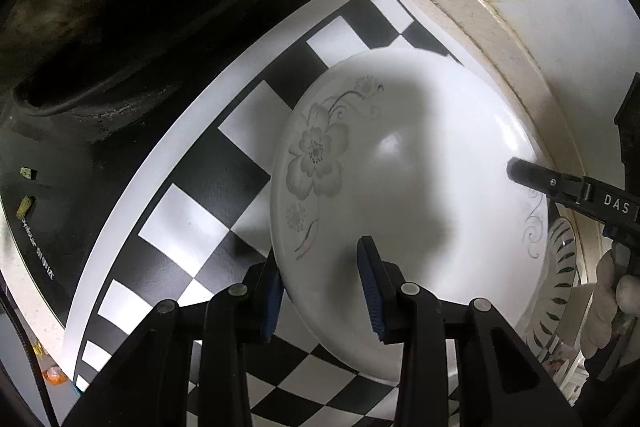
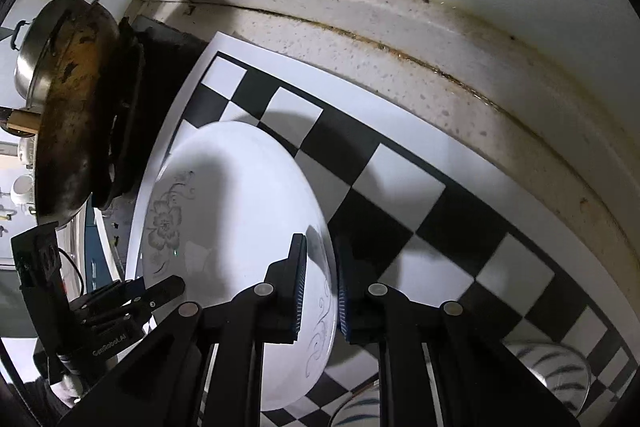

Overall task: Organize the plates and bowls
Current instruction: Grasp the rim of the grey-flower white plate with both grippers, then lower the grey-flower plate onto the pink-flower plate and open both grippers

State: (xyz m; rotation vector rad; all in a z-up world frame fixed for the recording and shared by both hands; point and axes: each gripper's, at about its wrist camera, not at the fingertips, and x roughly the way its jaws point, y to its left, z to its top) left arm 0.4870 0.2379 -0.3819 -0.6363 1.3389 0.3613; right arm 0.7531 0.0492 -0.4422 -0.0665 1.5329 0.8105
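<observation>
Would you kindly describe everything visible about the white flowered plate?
The white flowered plate looks like glossy ceramic, round and shallow, with a grey flower print on one side and grey scrollwork opposite. It sits over the checkerboard sheet, apparently tilted. The left gripper straddles its near rim; the right gripper is clamped on the scrollwork edge.

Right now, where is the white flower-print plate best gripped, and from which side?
By its thin rim, one finger above and one below. The flower-print plate is shallow, wide and smooth, so only the edge fits between fingers. The right gripper pinches the scroll-print edge; the left gripper straddles the opposite, flower-side rim. Opposite edges should keep it level.
</observation>
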